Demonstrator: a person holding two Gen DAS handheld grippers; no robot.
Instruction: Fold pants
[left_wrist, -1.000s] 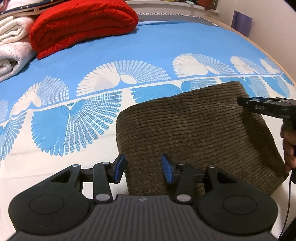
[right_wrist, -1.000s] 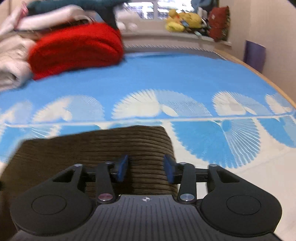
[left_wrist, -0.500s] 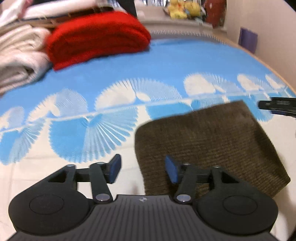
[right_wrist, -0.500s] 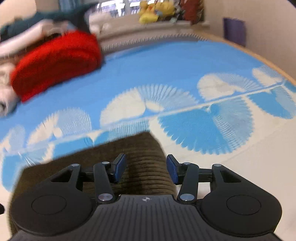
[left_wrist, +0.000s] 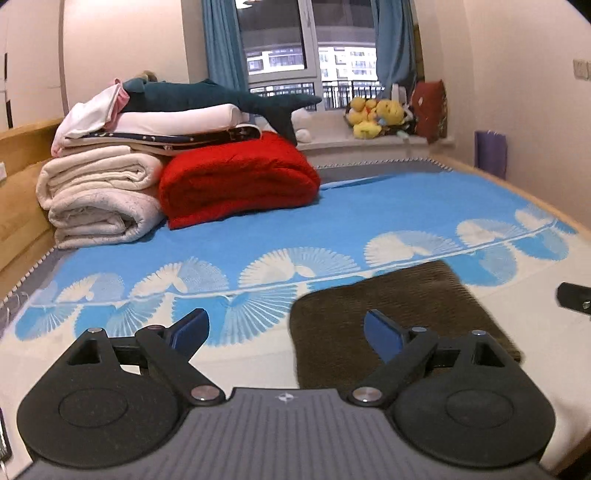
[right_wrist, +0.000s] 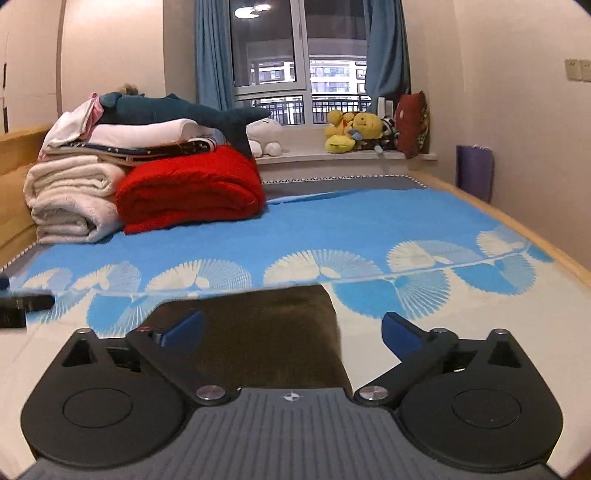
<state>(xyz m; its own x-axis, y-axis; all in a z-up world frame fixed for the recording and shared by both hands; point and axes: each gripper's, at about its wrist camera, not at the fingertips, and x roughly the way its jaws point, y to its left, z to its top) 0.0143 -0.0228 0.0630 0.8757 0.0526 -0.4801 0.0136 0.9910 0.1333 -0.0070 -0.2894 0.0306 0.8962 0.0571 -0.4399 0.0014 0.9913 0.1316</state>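
both views are taken from the wrists, low over the bed (left_wrist: 332, 221), angled slightly down toward the window (right_wrist: 269, 55); the folded pants (left_wrist: 388, 306) are seen close, right of centre in left view, centred in right; the red blanket (right_wrist: 188, 188) and window are shared

You have open bed (left_wrist: 369, 218) ahead — flat blue cover runs clear from the folded pants (left_wrist: 388, 314) to the far edge. Both grippers sit wide open with nothing between their jaws. On your far left, 2 obstacles block passage: the red blanket (left_wrist: 236, 177) and, touching it, the stack of white bedding (left_wrist: 96, 192). The wall (left_wrist: 524, 92) closes the right side.
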